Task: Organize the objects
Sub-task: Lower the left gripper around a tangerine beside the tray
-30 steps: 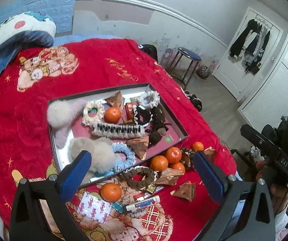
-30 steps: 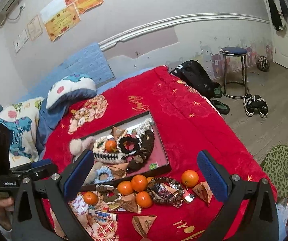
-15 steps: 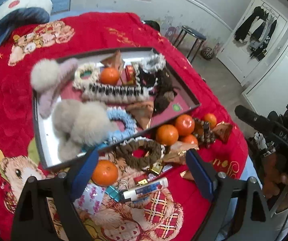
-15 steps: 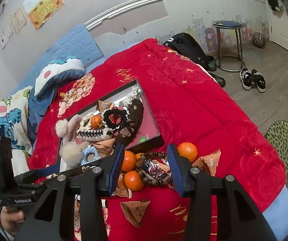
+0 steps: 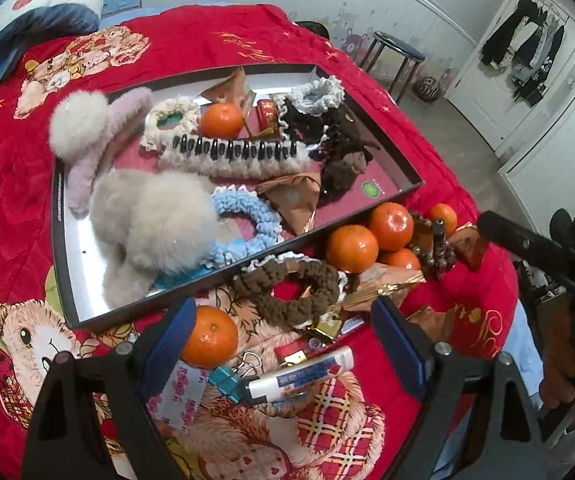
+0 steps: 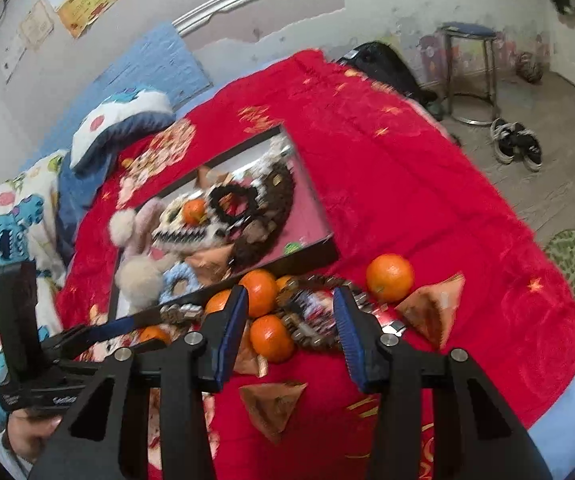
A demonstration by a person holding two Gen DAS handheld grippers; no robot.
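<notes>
A black-rimmed tray on the red blanket holds fluffy scrunchies, a hair clip and one orange. In front of it lie several oranges, a brown scrunchie, a bead bracelet, gold triangle packets and a white tube. My left gripper is open and empty, low over the brown scrunchie, with an orange by its left finger. My right gripper is open and empty, over an orange and the bracelet.
A blue binder clip and small packets lie near the tube. One orange and triangle packets sit right of the bracelet. Pillows lie at the bed's head. A stool and shoes stand on the floor.
Both grippers have dropped lower and closer to the objects in front of the tray. The right gripper's fingers have narrowed from wide open to a smaller gap.
</notes>
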